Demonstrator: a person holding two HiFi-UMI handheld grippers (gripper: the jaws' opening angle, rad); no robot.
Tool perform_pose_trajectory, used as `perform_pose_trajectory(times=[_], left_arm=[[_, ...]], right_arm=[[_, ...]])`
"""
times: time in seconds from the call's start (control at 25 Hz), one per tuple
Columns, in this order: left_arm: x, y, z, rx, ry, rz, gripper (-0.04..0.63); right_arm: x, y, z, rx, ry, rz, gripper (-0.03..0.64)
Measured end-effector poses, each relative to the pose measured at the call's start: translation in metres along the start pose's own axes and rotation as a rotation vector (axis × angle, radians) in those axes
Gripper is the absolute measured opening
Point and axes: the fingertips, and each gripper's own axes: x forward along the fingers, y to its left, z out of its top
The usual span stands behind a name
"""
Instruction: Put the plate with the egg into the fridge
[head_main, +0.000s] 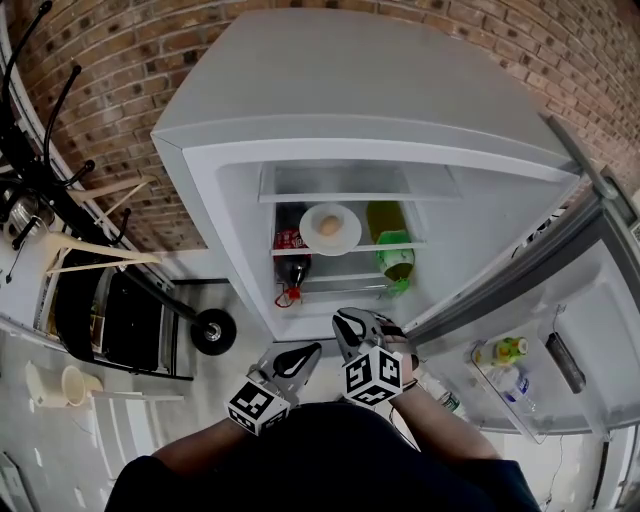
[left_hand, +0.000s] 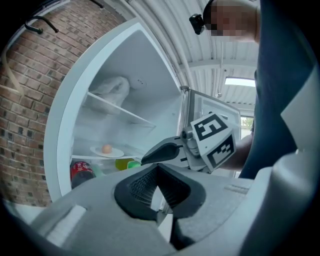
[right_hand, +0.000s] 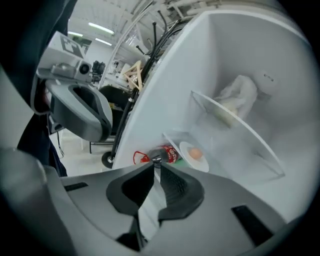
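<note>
Plate (head_main: 346, 239) w/ egg (head_main: 328, 226) sits on fridge shelf (head_main: 416, 244).

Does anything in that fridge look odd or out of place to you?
Nothing is spilled or broken. The only oddity: the red-labelled bottle lies on its side, cap toward the opening, rather than standing. The plate with the egg sits level.

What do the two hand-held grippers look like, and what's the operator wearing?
The left hand-held gripper and right hand-held gripper share a light grey moulded body, with two black-rimmed jaws lined with dark ribbed pads. Each carries a white cube with black square markers. No cables show. The person wears a dark top.
</note>
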Motion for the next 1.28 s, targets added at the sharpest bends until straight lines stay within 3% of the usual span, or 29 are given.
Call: perform_pose_trajectory(times=[0.36, 0.64, 0.88, 1.28], left_arm=[[0.005, -0.007, 0.001, 0.021, 0.010, -0.005, 0.005], [0.004, -0.010, 0.001, 0.024, 0.011, -0.003, 0.005], [0.004, -0.013, 0.003, 0.034, 0.008, 0.001, 0.005], [0.004, -0.013, 0.008, 0.047, -0.001, 0.006, 0.005]], right_arm=[[-0.028, 0.012, 0.009, 0.380, -0.188, 0.113, 0.014], [-0.041, 0.025, 0.010, 0.594, -0.328, 0.161, 0.011], [-0.046, 0.026, 0.012, 0.624, -0.376, 0.173, 0.011], [-0.048, 0.030, 0.010, 0.608, -0.365, 0.175, 0.011]])
